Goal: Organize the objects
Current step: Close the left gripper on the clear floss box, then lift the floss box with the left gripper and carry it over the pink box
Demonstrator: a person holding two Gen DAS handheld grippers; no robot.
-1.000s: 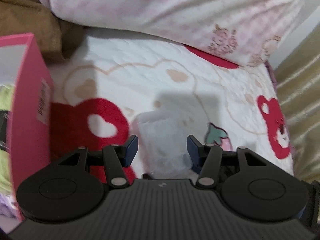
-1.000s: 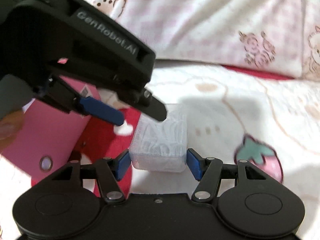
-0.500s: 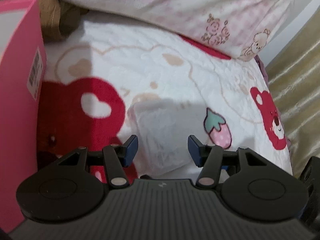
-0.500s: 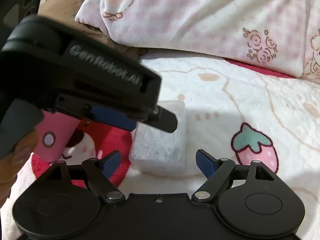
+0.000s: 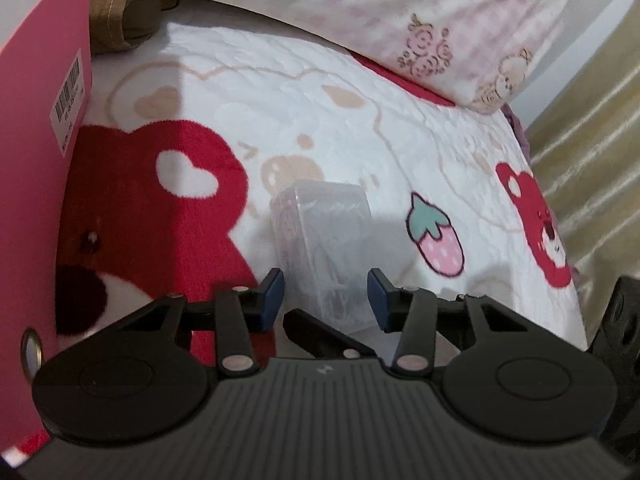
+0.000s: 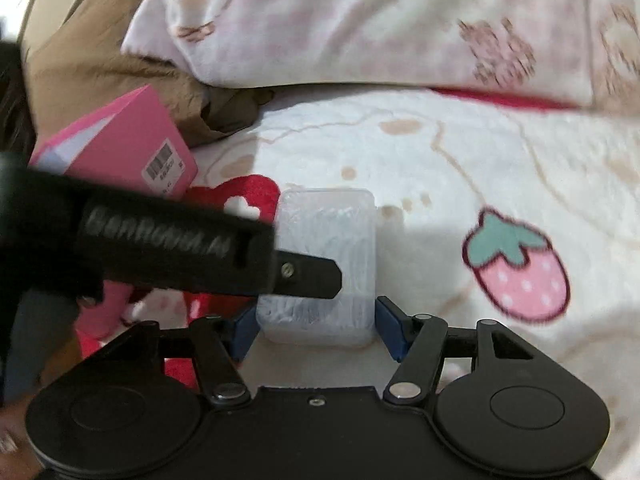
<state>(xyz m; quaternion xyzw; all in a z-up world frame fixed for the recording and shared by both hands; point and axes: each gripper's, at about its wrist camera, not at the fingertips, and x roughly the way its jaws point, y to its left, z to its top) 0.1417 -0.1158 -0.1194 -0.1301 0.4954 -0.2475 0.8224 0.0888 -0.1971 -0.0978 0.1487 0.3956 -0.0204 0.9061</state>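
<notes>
A clear plastic box [image 6: 332, 236] with white contents lies on the printed blanket [image 6: 460, 168]. My right gripper [image 6: 316, 328] has its blue pads against the two sides of the box's near end; its jaws are closing on it. My left gripper [image 5: 326, 296] comes in from the left, above the box [image 5: 320, 236]. Its jaws are closing, narrower than the box; the box shows through the gap below and the pads do not press on it. One of the left gripper's fingers [image 6: 316, 276] crosses over the box top. A right finger [image 5: 320, 330] shows under the left gripper.
A pink cardboard box [image 5: 40, 160] with a barcode label stands at the left, close to the left gripper. A pink-white pillow [image 5: 400, 8] and brown cloth [image 5: 116, 20] lie behind. A gold curtain [image 5: 592, 160] borders the bed's right edge.
The left gripper has come down and closer over the clear box and its jaws have narrowed. The right jaws spread wide half a second ago and have come back against the box.
</notes>
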